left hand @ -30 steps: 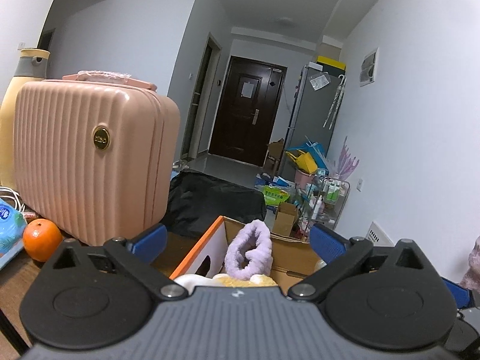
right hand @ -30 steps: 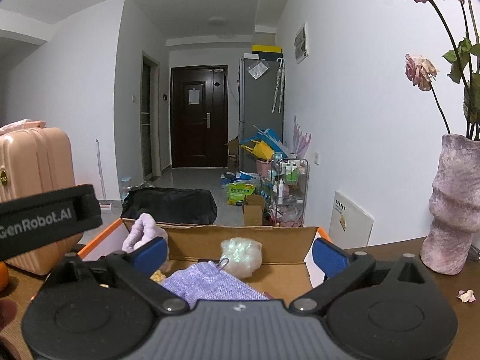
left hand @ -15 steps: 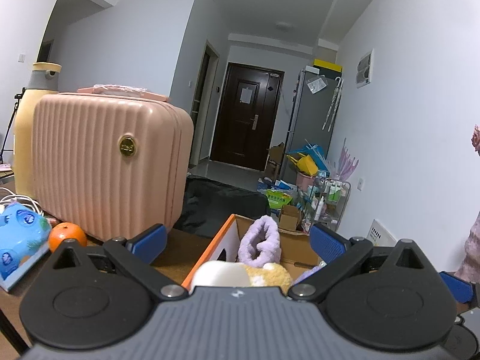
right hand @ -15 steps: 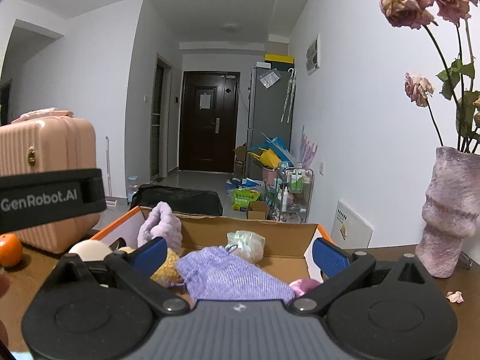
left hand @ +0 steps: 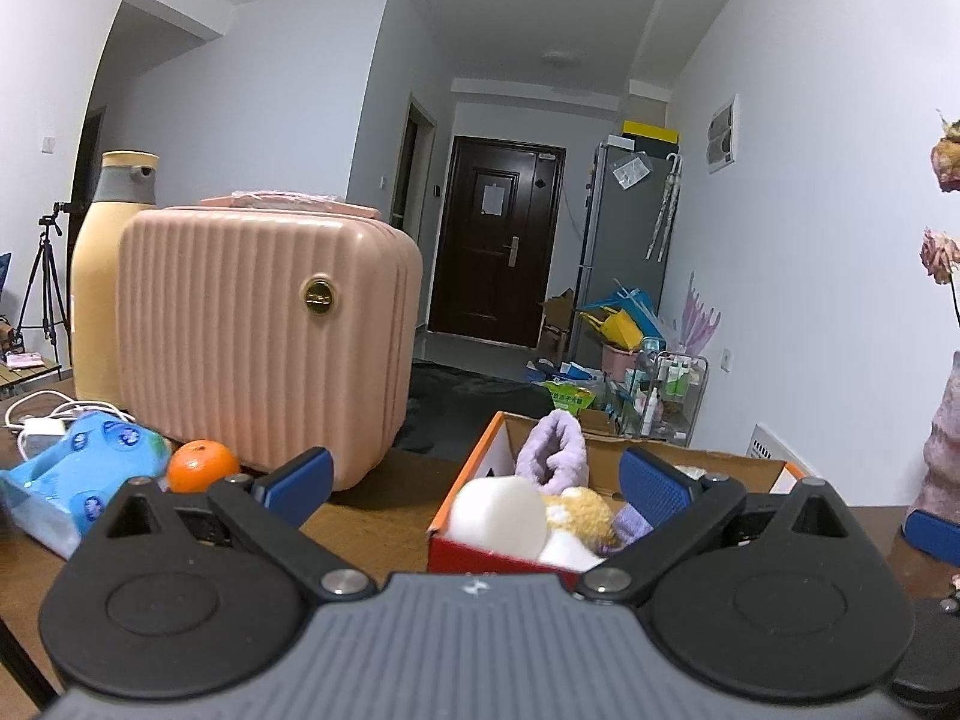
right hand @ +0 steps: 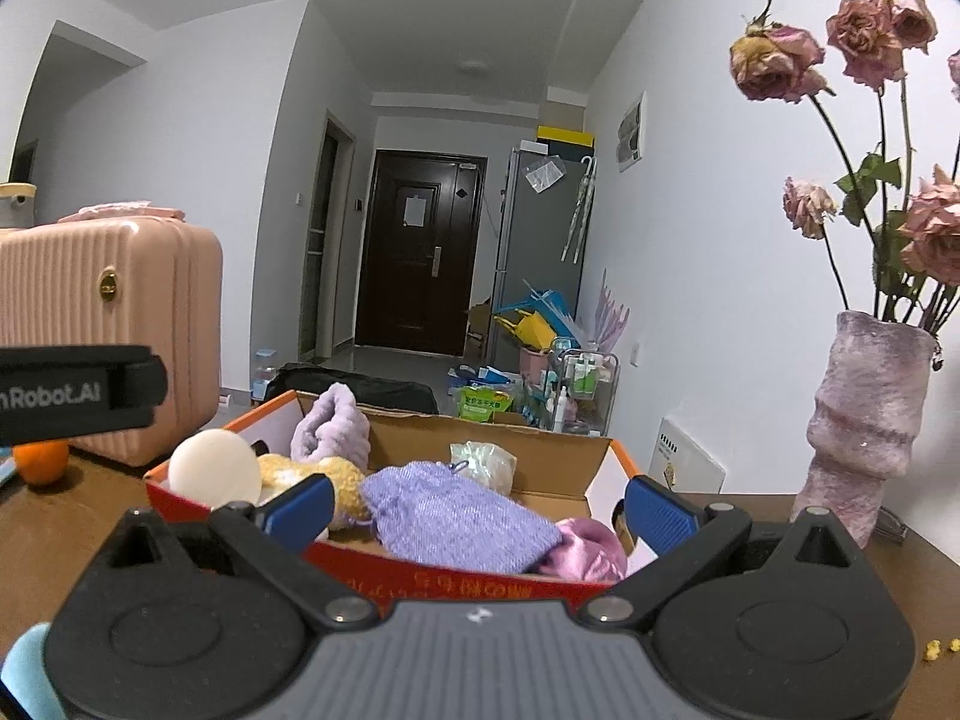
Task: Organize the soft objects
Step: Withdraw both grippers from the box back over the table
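Grippers, yours: left gripper [left hand: 474, 474] and right gripper [right hand: 480, 498] both spread wide, holding nothing.
Near them the cardboard box [right hand: 558, 456] holds the purple pouch [right hand: 456, 519].

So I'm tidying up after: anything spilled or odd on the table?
Yes: small yellow crumbs lie on the table near the vase, whose roses look dried and drooping.

White walls [left hand: 252, 90]; dark door [left hand: 498, 246] down hallway.
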{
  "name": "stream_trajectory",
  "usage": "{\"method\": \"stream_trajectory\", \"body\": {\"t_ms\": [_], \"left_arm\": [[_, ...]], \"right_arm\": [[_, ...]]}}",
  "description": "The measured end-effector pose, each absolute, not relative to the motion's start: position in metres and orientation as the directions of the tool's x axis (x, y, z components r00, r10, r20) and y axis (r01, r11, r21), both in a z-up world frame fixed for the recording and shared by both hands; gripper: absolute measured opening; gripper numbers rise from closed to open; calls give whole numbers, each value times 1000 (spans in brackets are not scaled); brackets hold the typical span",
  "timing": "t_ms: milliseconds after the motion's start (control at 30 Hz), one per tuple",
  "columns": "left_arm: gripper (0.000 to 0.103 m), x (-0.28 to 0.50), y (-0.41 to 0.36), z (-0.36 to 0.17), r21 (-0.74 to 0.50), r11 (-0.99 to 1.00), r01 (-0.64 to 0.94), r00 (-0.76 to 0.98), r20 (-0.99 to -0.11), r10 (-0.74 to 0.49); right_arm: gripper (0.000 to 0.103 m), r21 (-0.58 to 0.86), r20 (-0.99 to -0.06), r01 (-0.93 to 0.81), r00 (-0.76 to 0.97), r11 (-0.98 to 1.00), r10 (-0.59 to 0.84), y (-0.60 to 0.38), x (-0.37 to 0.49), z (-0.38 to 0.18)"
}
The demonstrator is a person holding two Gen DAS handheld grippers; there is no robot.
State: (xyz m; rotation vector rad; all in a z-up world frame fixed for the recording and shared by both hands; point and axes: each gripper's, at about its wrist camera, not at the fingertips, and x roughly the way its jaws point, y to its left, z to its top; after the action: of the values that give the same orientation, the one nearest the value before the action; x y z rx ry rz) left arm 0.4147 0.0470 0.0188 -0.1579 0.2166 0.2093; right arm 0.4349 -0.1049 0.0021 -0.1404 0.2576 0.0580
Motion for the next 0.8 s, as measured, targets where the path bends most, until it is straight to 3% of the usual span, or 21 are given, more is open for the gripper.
{"method": "stream_trajectory", "body": {"t_ms": [800], "left_arm": [[103,315,59,10,-72,974,-213,947,-262,187]], "right_arm": [[103,-175,-263,-88,964,981,39,-120,329,-9]]}}
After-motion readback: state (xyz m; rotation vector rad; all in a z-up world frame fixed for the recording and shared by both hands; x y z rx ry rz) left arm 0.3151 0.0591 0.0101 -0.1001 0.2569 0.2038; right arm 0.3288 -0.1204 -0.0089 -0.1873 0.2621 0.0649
